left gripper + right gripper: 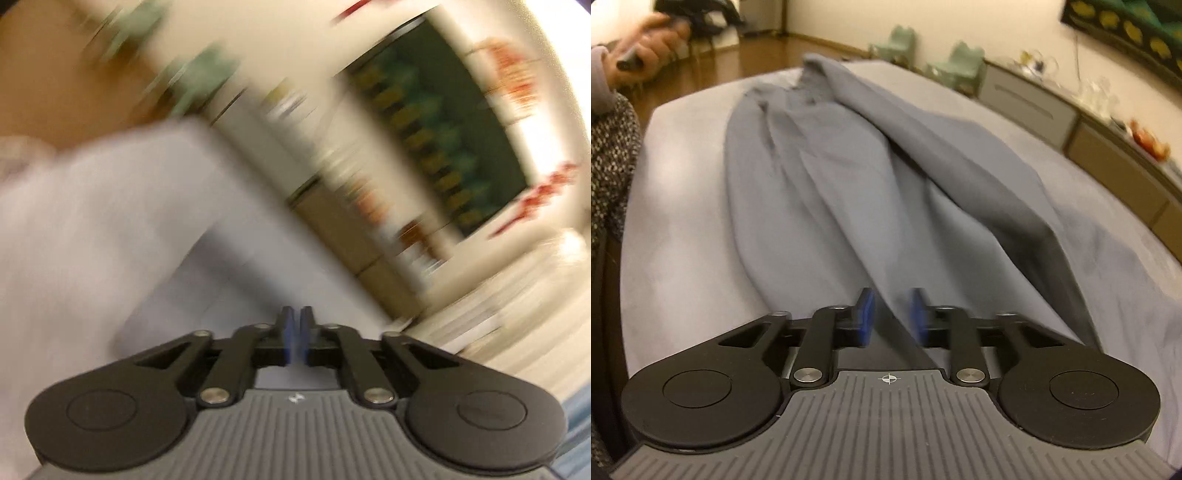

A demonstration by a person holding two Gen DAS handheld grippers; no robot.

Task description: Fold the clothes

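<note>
A long grey-blue garment (827, 173) lies bunched in folds along a bed with a pale lilac sheet (683, 236), running away from me. My right gripper (892, 314) sits at its near end, jaws apart, with a ridge of the cloth passing between the blue pads (866, 314). My left gripper (297, 332) is shut with nothing between its pads; its view is heavily blurred and tilted, over the pale sheet (110, 221). In the right wrist view, the person's left hand (653, 37) shows at the top left, raised off the bed.
A low sideboard (1071, 125) with small items on top runs along the wall right of the bed. Two pale green chairs (960, 62) stand beyond the bed. A dark patterned hanging (436, 136) is on the wall. The person's patterned sleeve (609, 158) is at left.
</note>
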